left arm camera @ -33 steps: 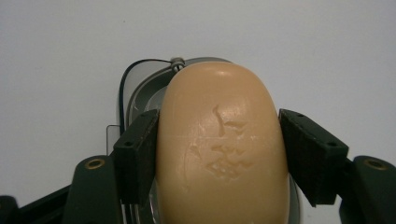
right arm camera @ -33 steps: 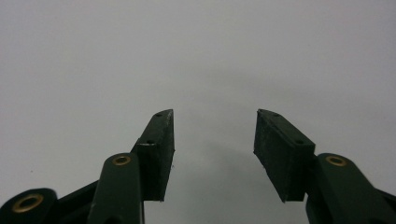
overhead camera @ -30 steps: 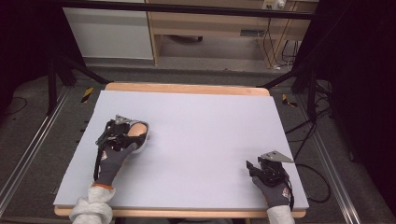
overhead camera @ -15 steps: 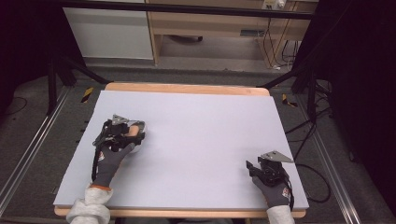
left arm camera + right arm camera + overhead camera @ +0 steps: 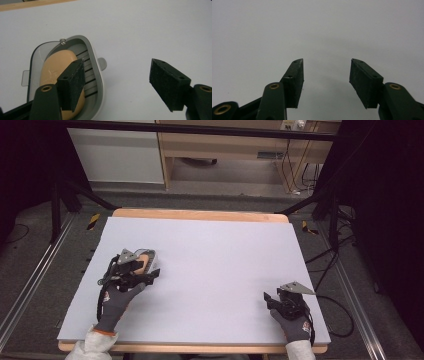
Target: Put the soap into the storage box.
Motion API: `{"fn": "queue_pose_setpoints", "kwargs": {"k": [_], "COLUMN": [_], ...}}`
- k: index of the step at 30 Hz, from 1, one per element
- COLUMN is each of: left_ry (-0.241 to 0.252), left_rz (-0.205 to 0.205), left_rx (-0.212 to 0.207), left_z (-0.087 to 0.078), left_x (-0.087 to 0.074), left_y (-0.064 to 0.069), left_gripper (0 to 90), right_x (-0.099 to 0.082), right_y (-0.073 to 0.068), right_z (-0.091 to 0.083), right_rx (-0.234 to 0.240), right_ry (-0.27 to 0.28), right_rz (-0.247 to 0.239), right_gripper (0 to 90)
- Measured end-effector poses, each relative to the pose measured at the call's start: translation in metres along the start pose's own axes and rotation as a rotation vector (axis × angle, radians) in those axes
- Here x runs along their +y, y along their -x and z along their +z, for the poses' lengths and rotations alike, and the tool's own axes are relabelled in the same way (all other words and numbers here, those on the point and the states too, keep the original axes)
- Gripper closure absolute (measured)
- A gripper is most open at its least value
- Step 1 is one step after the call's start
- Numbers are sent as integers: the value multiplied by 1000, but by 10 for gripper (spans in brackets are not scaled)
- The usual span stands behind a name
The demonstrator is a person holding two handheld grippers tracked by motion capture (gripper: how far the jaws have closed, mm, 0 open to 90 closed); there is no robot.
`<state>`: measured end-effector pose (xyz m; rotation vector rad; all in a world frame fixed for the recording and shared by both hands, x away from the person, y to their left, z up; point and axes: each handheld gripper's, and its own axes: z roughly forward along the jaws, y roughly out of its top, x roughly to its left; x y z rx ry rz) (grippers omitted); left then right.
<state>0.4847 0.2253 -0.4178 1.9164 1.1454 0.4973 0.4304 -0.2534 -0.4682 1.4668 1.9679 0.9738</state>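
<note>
**Soap dish at the left tool, right tool idle**

The pale counter [image 5: 210, 270] is bare around both tools, and nothing stands between them. A grey soap dish [image 5: 96, 72] with a tan bar of soap [image 5: 56, 67] lies on the counter's left side, just beneath the left tool [image 5: 117, 82]. That tool's jaws gape wide, one jaw over the soap, the other over bare counter beside the dish. The right tool [image 5: 325, 75] sits near the right front corner, well apart; its jaws have just been opening, with nothing between them. The dish's near end is cut off in the left gripper view.
</note>
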Motion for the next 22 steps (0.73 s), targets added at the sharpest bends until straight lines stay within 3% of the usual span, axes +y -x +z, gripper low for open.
{"fn": "queue_pose_setpoints", "kwargs": {"k": [3, 7, 18, 22], "left_ry": [-15, -16, -24, -27], "left_rz": [28, 31, 18, 0], "left_rx": [4, 6, 39, 79], "left_z": [-8, -14, -38, -41], "left_x": [-13, -25, -55, -70], "left_y": [3, 3, -10, -18], "left_gripper": [263, 257, 232, 223], "right_x": [-1, -2, -9, -11], "right_y": [2, 2, 7, 11], "right_z": [0, 0, 1, 1], "right_rx": [1, 2, -10, -14], "right_ry": [4, 2, -17, -22], "right_rz": [6, 20, 36, 40], "right_gripper": [425, 415, 381, 376]}}
